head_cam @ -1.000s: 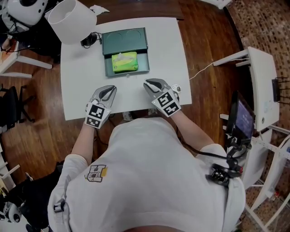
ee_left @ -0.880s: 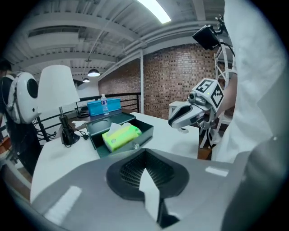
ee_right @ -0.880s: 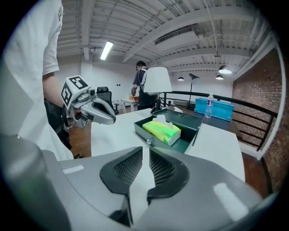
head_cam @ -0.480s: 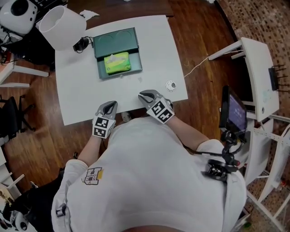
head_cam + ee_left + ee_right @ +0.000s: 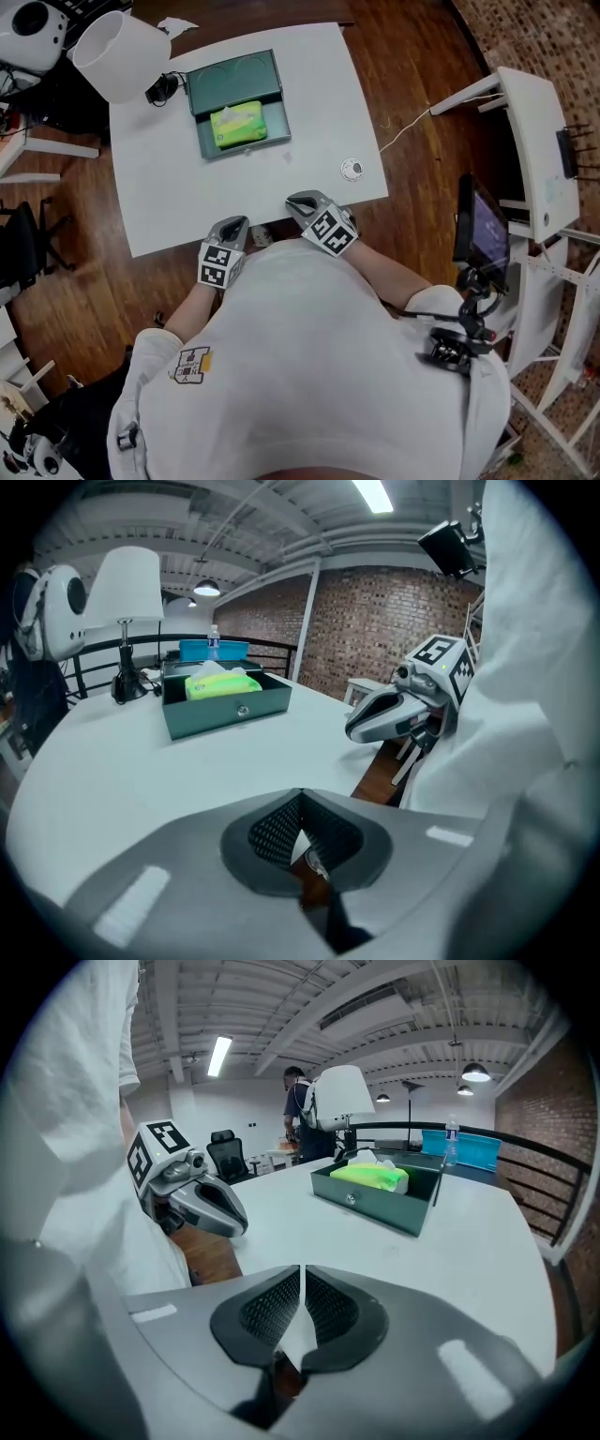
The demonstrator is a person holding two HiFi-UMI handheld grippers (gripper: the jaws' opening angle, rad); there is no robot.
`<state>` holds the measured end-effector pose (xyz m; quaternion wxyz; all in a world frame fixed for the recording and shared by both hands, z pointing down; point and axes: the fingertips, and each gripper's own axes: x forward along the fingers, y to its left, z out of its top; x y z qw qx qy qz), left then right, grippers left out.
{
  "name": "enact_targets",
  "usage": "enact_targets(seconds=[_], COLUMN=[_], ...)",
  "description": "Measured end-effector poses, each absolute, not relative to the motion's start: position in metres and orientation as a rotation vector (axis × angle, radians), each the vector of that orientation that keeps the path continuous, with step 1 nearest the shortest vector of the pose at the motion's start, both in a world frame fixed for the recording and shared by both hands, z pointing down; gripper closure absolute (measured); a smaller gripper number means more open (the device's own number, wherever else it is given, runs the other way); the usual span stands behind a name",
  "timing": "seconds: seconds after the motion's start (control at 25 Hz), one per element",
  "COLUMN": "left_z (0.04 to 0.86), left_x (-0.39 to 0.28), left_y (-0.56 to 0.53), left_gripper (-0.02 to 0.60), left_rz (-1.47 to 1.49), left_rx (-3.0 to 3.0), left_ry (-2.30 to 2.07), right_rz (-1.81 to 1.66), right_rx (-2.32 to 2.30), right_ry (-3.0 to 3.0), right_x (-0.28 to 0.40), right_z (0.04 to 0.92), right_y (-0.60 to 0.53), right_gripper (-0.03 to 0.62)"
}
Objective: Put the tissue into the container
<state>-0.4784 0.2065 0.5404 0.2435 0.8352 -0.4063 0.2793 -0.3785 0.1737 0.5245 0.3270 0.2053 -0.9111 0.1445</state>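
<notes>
Both grippers have drawn back from the middle of the white table [image 5: 159, 187] to its near edge, close against the person's white shirt [image 5: 309, 356], and a small round object [image 5: 352, 170] that the right one covered now lies bare on the tabletop. From the head view, the left gripper [image 5: 233, 226] sits at the table's edge and the right gripper [image 5: 299, 202] reaches just over it; the green tissue pack [image 5: 236, 125] lies inside the open dark green container [image 5: 272, 89] at the far side, well apart from both, with a white lamp shade [image 5: 117, 54] beyond the far left corner. Through the left gripper view, the jaws meet tip to tip with nothing between them; the container [image 5: 225, 712] stands across the table with the tissue pack [image 5: 221, 682] showing above its wall, the lamp [image 5: 131, 583] to its left, and the right gripper [image 5: 373, 719] off to the right. Through the right gripper view, those jaws are also pressed together and empty; the container [image 5: 375, 1206] with the tissue pack [image 5: 370, 1176] stands ahead, the left gripper [image 5: 234, 1221] lies at the left, and a person [image 5: 298, 1119] stands in the background.
</notes>
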Motion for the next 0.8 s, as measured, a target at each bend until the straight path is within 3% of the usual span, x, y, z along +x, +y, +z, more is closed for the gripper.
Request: enact_targets(seconds=[0.8], left_z=[0.5416], left_x=[-0.4812], left_y=[0.2064], left_gripper=[0.581], left_rz=[0.761], left_rx=[2.280], left_ry=[-1.092], right_rz=[0.386], right_rx=[0.574], right_ry=[-2.362], right_x=[-0.3770], right_z=[0.5261], right_y=[0.1672], right_gripper=[0.594])
